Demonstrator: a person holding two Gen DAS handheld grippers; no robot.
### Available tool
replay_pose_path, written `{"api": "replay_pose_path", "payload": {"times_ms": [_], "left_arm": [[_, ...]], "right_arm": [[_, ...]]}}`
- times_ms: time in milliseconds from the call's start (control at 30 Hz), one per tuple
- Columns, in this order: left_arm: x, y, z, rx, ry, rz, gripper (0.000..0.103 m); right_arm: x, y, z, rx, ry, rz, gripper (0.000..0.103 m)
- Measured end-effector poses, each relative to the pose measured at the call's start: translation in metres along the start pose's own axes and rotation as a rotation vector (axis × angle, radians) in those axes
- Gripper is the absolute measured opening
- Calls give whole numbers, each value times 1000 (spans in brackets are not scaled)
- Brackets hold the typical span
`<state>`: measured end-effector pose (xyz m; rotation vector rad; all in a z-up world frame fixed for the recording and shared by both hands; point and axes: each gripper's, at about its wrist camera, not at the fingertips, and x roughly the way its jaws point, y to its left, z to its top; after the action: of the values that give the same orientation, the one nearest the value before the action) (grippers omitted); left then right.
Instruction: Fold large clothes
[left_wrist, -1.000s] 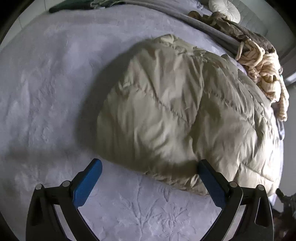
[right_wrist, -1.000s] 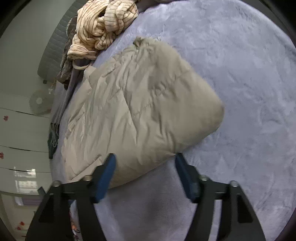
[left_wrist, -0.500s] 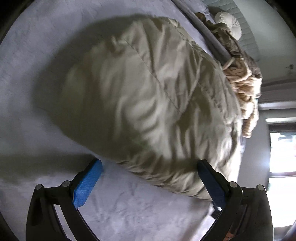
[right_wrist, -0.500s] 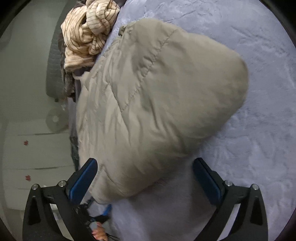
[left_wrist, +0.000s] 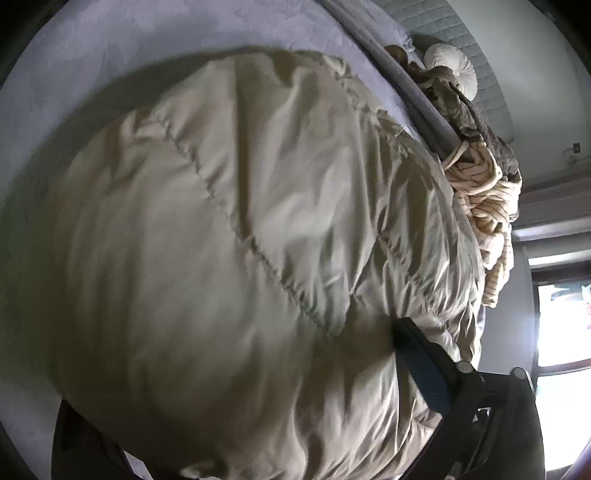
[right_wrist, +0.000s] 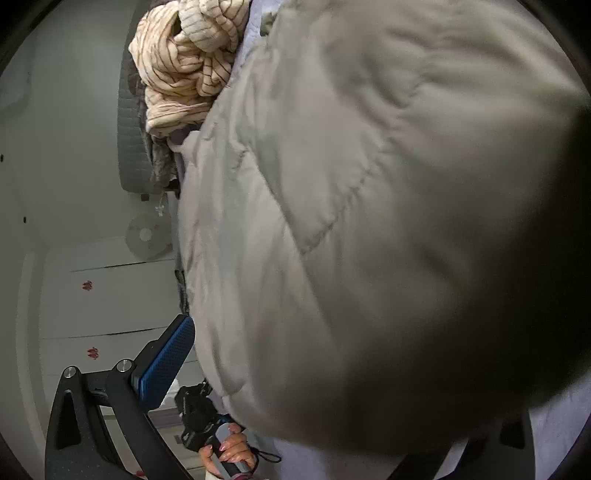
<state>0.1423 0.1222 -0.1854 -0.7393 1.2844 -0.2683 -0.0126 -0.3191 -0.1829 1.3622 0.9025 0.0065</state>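
A beige quilted puffer jacket (left_wrist: 229, 236) lies folded on the lavender bed cover (left_wrist: 110, 48) and fills most of both views; it also shows in the right wrist view (right_wrist: 369, 221). My left gripper (left_wrist: 236, 406) is open, pushed in around the jacket's near edge; the padding bulges between the jaws and hides the left finger. Only its right blue pad (left_wrist: 421, 373) shows. My right gripper (right_wrist: 332, 391) is open and straddles the jacket's other edge. Its left blue pad (right_wrist: 166, 362) is free of the cloth; the right finger is hidden by the jacket.
A cream striped knit garment (left_wrist: 484, 195) and a dark brown garment (left_wrist: 465, 110) are piled at the bed's far edge, beside a round white cushion (left_wrist: 452, 68). A bright window (left_wrist: 561, 321) is at right. The left hand on its gripper handle (right_wrist: 229, 450) shows below.
Both grippers have moved forward onto the jacket, whose edge now sits between the open jaws and fills the views. The cloth has not been clamped.
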Motion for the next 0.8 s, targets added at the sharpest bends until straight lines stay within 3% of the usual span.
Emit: {"api": "replay_pose_path", "payload": {"times_ms": [67,133,200,233,267,333,433,633,800], "left_arm": [[-4,-2,0,14,-35,25,81],[-8,-3,1,23,-40,17,51],[-18,-6,2,60,-53,7,36],[-21,-9,2,85,-60,12,29],[-25,-14,2,120,-67,21,26],[-35,-28,-1,219,-86,52,22],[-44,-43,-2,314,-106,69,21],[-69,-48,-7,386,-102,34,19],[-98,-35,-26,440,-53,18,19]], "right_arm": [[3,0,2,2,-3,-8,103],[1,-1,2,14,-7,-6,101],[-3,-3,0,29,-20,-30,76],[-3,-6,0,38,-15,-43,58],[-4,-7,0,49,-13,-41,47],[-7,-4,-2,40,-32,-37,34],[-14,3,-7,6,-51,-37,25],[-35,15,-33,-52,-82,-43,22],[-53,16,-65,-64,-93,-67,22]]}}
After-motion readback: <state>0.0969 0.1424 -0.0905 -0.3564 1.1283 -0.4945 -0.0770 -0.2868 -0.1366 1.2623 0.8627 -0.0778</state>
